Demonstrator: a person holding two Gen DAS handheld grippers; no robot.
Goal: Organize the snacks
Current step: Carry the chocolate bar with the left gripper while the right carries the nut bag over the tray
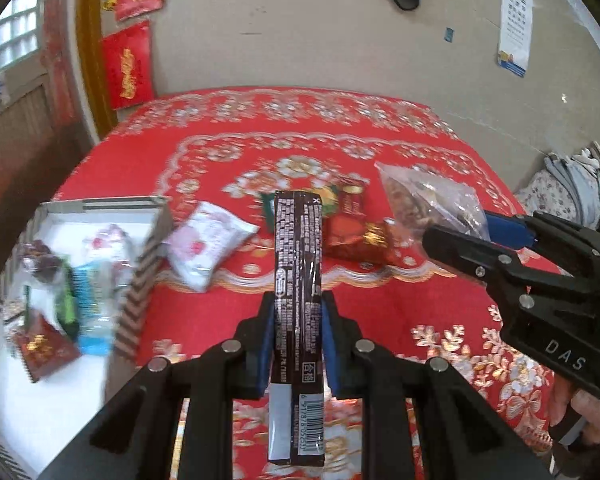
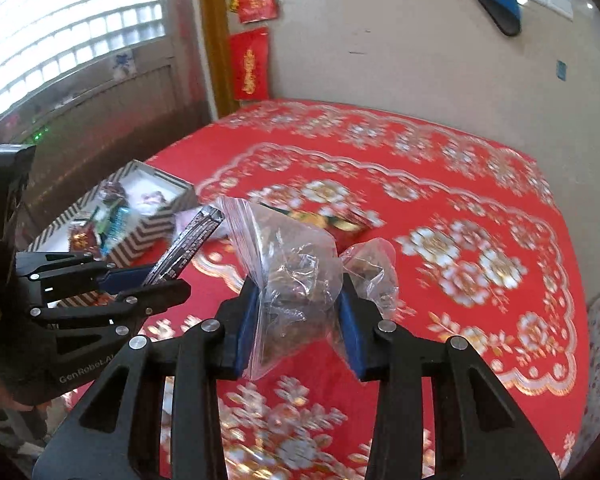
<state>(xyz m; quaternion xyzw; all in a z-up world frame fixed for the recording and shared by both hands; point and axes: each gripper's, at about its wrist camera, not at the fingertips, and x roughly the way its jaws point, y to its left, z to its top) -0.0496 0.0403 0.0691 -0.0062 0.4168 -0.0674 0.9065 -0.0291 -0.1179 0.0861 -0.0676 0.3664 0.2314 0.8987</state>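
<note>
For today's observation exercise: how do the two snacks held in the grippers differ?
The dark bar is long, flat and stiff; the clear bag is crumpled and bulging. The bar's wrapper is opaque with print and a barcode; the bag shows its brown contents. The left gripper holds the bar, the right gripper the bag. Both are clamped between blue pads.

Colours and patterns, placed by the box (image 1: 148, 264):

- Box: outer walls in black-and-white chevron stripes, inside white.
- Packets inside the box: one dark red with gold print (image 1: 44, 350), one green (image 1: 69, 304), one light blue (image 1: 96, 308).
- Tablecloth (image 1: 380, 300) under the box: bright red, with white and gold flowers and scalloped borders.
- Packet (image 1: 208, 246) just beside the box: white with pink flowers.
- Long bar (image 1: 298, 280) beyond it: dark brown with white print and a white barcode patch.
- Wrapper (image 1: 352, 232) further from the box: red and gold.
- Bag (image 2: 296, 280): clear, with brown contents.
- Gripper pads (image 1: 266, 344): blue on black frames.
</note>
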